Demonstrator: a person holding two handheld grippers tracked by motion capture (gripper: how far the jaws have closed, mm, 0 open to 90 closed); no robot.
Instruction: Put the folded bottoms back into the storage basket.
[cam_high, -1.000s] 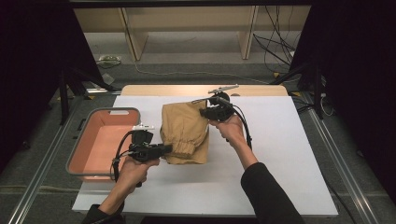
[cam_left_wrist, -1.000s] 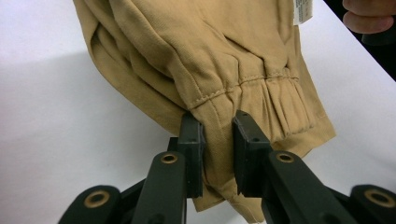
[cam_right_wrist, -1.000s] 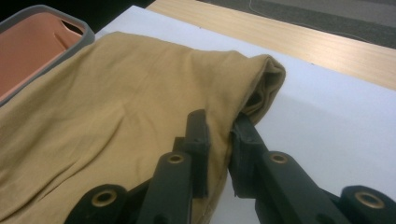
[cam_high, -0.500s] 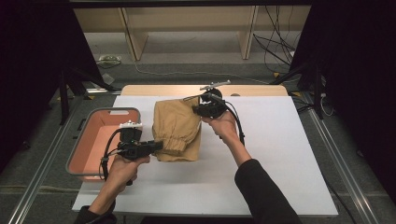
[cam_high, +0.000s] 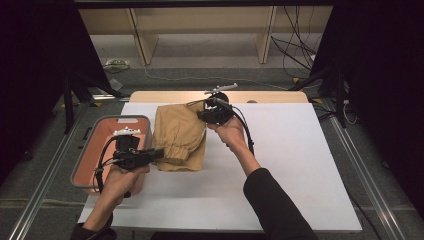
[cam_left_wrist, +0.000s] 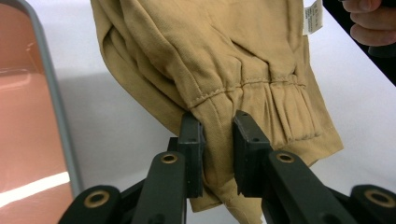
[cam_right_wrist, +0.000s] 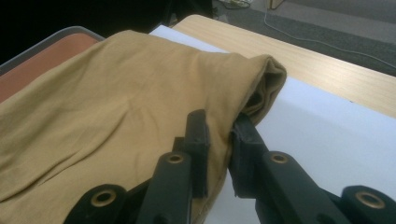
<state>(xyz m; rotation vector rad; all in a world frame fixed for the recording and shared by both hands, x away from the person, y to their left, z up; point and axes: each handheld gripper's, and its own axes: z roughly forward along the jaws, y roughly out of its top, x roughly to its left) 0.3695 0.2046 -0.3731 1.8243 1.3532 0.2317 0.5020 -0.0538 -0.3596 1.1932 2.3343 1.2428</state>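
A white sheet (cam_high: 280, 165) covers most of a wooden table (cam_high: 270, 96), with dark floor and a pale shelf frame beyond it. On the sheet's left part lies a folded tan garment (cam_high: 179, 135), its gathered elastic hem toward the person and a small white label (cam_left_wrist: 312, 16) at one edge. The left gripper (cam_left_wrist: 218, 140) is clamped on the garment's near corner, the cloth pinched between its two black jaws just below the gathered hem; in the high view that gripper (cam_high: 152, 154) sits at the garment's lower left edge. The right gripper (cam_right_wrist: 219, 140) is clenched on the garment's far right corner, where the fold makes a thick rolled edge; in the high view it (cam_high: 202, 116) meets the garment's upper right. Just left of the garment, touching or nearly touching it, stands a grey-rimmed orange bin (cam_high: 95, 131), partly off the sheet.
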